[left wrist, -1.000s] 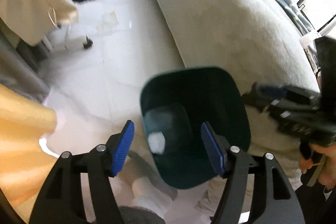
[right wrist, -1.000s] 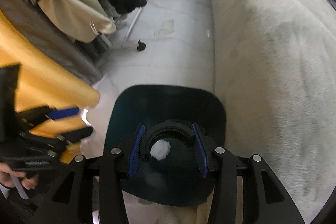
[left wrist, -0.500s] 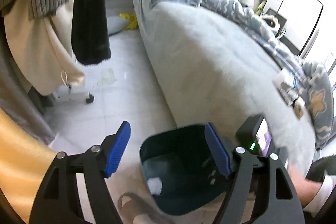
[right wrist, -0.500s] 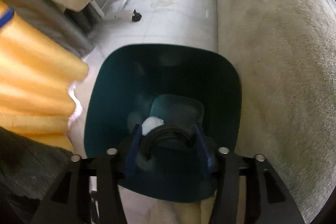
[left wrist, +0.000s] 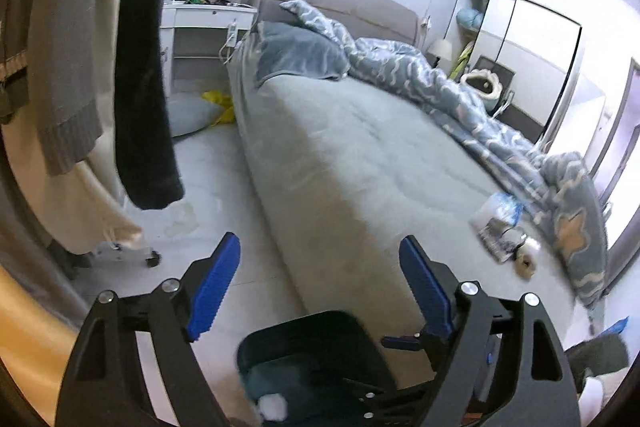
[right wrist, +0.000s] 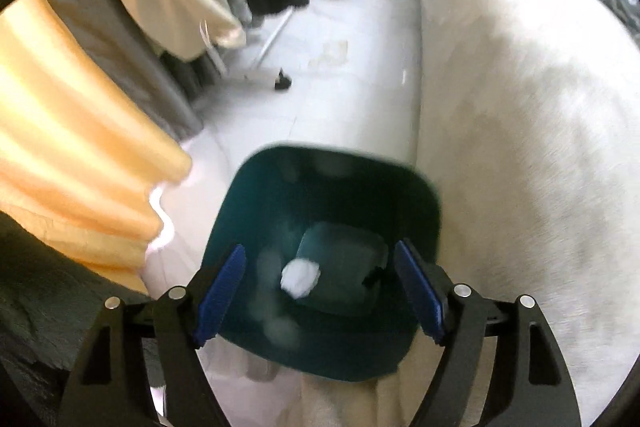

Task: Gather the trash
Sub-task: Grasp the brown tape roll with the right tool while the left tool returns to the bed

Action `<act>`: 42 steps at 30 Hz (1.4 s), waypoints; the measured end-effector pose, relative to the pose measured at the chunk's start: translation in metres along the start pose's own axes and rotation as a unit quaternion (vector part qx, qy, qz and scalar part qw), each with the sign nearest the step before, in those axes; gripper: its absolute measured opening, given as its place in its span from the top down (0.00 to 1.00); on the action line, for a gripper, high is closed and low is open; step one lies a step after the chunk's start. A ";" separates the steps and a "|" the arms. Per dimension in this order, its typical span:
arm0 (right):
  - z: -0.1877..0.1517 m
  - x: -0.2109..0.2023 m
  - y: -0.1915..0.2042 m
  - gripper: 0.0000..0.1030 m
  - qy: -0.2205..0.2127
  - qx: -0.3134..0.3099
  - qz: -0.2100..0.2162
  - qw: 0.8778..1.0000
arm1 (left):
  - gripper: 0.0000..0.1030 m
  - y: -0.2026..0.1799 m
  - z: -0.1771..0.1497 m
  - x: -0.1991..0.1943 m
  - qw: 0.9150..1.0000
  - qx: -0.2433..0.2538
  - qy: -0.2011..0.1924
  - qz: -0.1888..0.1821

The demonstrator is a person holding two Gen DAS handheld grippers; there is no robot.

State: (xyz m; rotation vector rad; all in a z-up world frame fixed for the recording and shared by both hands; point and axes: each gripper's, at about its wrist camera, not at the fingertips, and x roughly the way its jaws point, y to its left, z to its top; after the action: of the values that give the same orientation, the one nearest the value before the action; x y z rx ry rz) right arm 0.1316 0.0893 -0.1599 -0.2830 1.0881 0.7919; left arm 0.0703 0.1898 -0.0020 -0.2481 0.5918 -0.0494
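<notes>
Both hand-held grippers gape wide, holding nothing — the right hand-held gripper hangs over the dark-green bin on the pale floor, a white paper wad inside; the left hand-held gripper faces the bed ahead.

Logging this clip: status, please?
Both grippers, left and right, open, empty. White wad in teal bin. More litter on bed. Nothing blocking.

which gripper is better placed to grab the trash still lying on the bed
Left, probably. The left gripper is open and faces the bed, where a wrapper and paper roll lie. The right gripper, also open, points down into the bin.
</notes>
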 end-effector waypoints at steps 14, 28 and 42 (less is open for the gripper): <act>0.001 -0.085 -0.050 0.22 -0.100 -0.011 -0.073 0.992 | 0.12 -0.070 0.029 0.001 0.997 0.045 -0.041 -0.044; -0.034 -0.149 -0.135 0.17 -0.151 0.056 -0.136 0.978 | 0.08 -0.123 0.027 0.042 0.995 0.052 -0.037 -0.077; -0.089 -0.182 -0.225 0.17 -0.166 0.133 -0.181 0.960 | 0.07 -0.160 0.007 0.099 0.995 0.059 0.014 -0.074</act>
State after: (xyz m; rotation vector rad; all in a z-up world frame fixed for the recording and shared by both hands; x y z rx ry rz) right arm 0.1859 -0.1973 -0.0790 -0.1083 0.7821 0.3419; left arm 0.1607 0.0248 -0.0111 -0.1767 0.5951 -0.2310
